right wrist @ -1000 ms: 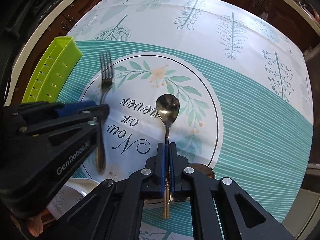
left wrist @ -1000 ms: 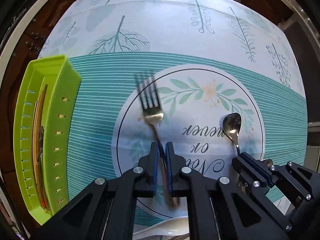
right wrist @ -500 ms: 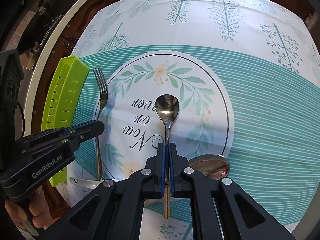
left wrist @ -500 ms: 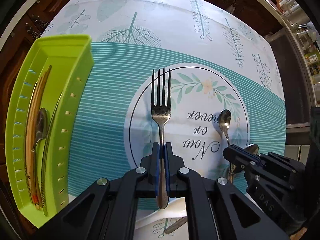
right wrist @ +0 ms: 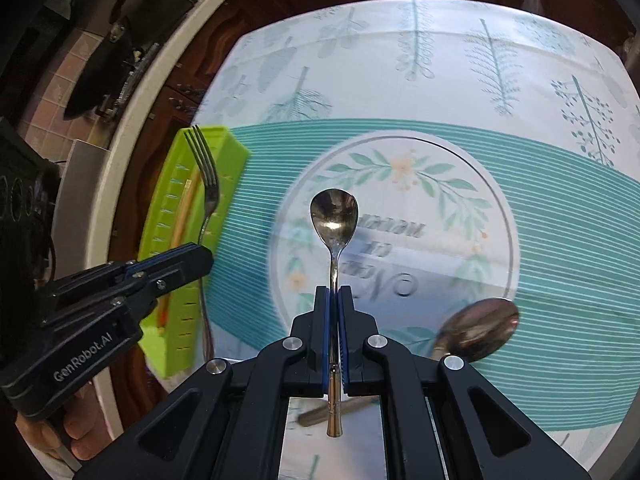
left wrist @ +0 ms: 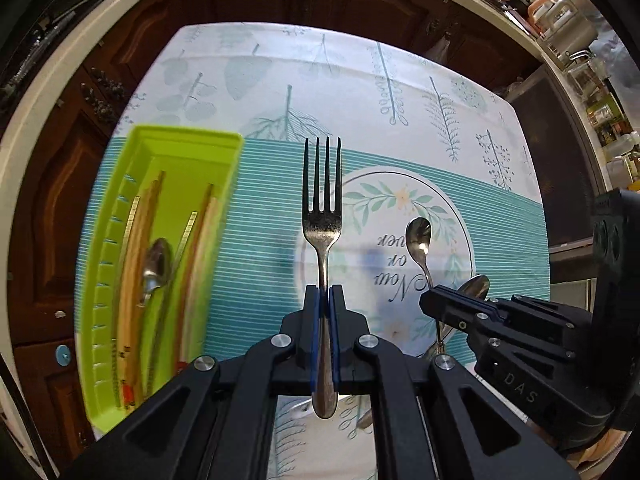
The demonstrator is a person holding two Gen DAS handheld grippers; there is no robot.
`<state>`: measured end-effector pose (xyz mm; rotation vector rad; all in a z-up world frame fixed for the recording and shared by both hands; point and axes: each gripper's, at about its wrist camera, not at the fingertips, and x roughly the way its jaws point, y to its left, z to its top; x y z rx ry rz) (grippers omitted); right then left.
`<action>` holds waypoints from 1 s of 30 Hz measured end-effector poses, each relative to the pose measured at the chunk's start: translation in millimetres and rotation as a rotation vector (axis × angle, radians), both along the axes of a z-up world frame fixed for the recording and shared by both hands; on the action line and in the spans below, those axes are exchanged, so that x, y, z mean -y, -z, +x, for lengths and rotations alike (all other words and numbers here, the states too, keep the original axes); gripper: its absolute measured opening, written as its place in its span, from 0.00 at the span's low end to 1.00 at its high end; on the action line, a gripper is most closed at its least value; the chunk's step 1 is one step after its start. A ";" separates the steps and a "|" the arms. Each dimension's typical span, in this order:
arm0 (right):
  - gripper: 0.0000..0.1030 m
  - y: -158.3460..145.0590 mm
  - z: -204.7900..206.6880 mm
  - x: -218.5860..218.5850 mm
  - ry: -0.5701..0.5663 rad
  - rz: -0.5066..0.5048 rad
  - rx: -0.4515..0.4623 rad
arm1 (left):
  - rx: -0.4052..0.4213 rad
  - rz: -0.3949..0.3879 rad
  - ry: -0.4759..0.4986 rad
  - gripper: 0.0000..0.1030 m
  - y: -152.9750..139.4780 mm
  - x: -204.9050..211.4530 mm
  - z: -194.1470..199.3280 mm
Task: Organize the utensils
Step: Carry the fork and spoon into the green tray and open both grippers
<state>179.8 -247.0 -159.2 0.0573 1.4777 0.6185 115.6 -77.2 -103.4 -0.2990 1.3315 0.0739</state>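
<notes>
In the left wrist view, my left gripper (left wrist: 324,300) is clamped on the fork (left wrist: 322,216), pads closed on the lower handle so the tines point away from the camera and the handle end sticks out behind the jaws; a grip this far down leaves the head free to go into a slot first. The fork hangs clear above the tablecloth (left wrist: 260,240), with the green tray (left wrist: 168,140) to its left. The tray already holds a spoon and several long wooden and metal pieces lying lengthwise, so I judge it to be the destination. The fork is plain steel with four straight tines and a slightly mottled neck. At the right of this view, my right gripper (left wrist: 430,304) holds the small spoon (left wrist: 418,236). In the right wrist view, the right gripper (right wrist: 335,300) is closed on the small spoon's (right wrist: 334,216) thin stem, bowl forward and facing the camera, polished and reflective, above the printed circle on the cloth. A larger spoon (right wrist: 480,328) lies on the table to the right, not yet collected. The left gripper (right wrist: 196,258) and fork (right wrist: 206,176) appear at left, the fork's tines over the tray (right wrist: 232,148).
</notes>
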 end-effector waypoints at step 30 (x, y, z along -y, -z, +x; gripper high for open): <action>0.04 13.7 -49.5 -204.4 0.219 0.033 -0.034 | -0.076 0.044 0.114 0.03 42.7 -150.5 -60.3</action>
